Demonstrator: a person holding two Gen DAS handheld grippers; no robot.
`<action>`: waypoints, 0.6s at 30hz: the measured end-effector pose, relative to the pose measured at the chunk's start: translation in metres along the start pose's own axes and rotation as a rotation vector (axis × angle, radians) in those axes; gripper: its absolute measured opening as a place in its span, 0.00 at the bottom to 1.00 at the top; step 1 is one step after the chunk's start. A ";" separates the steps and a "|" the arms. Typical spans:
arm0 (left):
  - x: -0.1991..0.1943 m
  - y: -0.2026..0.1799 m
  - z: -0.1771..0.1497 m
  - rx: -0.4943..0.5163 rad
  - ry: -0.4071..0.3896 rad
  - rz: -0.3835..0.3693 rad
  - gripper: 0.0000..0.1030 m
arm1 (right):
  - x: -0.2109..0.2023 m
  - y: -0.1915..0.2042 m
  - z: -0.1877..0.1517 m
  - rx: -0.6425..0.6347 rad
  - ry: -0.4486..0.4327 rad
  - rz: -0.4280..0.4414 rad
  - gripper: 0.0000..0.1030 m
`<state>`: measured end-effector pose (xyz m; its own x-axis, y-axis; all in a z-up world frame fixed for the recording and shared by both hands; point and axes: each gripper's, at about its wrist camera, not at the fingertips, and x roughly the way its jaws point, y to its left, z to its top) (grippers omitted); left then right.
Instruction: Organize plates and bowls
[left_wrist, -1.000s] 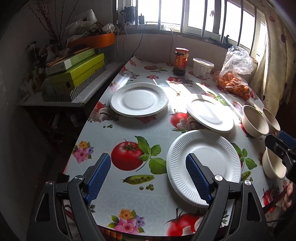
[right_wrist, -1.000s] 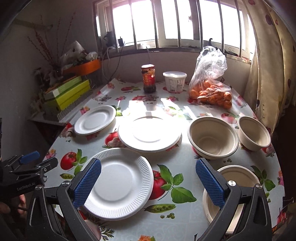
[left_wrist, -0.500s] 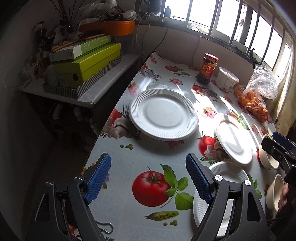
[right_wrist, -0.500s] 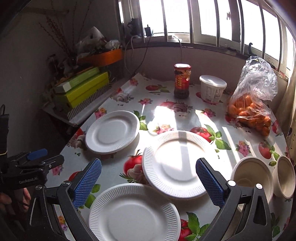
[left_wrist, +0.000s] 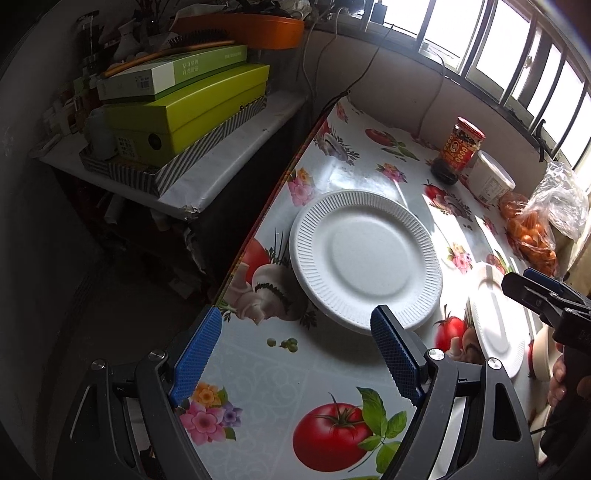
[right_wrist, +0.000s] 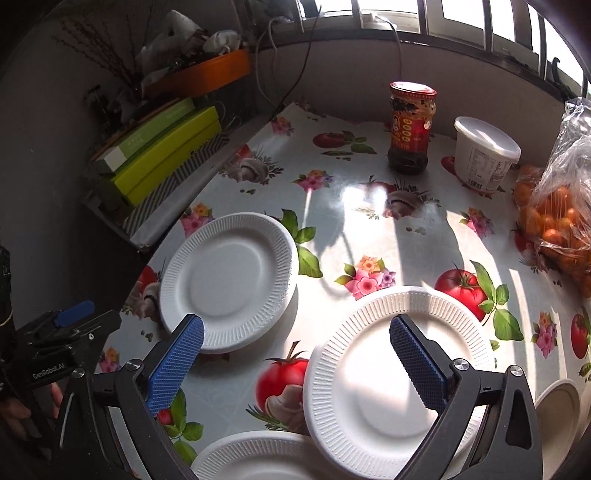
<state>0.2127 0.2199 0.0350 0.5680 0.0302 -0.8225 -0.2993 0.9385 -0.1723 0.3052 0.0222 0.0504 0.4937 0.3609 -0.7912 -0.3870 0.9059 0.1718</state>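
Plates: three white paper ones with ribbed rims, lying flat on the tabletop, which wears a tomato-and-flower print cloth.

Left hand-held gripper: blue pads spread wide, holding nothing, touching nothing. Left plate sits just ahead of it, its near rim just beyond the right pad; whether pad and rim touch, cannot tell. Plate is round, no long axis, face up, close to the tabletop's left edge. The other hand-held gripper shows at the right edge of this view, a person's hand under it.

Right hand-held gripper: pads spread wide, empty. Middle plate lies below its right pad, face up, far rim bent into a few straight facets, lit by sun. Nearest plate is at the bottom edge, mostly cut off, the middle plate's rim overlapping it. Left plate is ahead-left, past the left pad, apart from the middle plate.

Bowl: beige rim at lower right behind the gripper frame, mostly hidden.

Farther ahead: red-labelled jar, white lidded tub right of it, bag of oranges at far right. Left of the tabletop, a side shelf with green boxes stacked, an orange basin behind. Barred window along the back.
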 end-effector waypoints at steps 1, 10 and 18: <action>0.004 0.001 0.003 -0.009 0.007 -0.017 0.81 | 0.005 0.001 0.004 -0.008 0.004 -0.002 0.99; 0.037 0.007 0.012 -0.071 0.072 -0.043 0.75 | 0.054 -0.005 0.031 -0.013 0.059 -0.025 0.85; 0.057 0.008 0.013 -0.102 0.119 -0.057 0.61 | 0.083 -0.011 0.032 0.022 0.111 -0.017 0.73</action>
<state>0.2531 0.2337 -0.0065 0.4931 -0.0690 -0.8672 -0.3488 0.8976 -0.2697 0.3751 0.0497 0.0016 0.4100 0.3199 -0.8541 -0.3618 0.9167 0.1696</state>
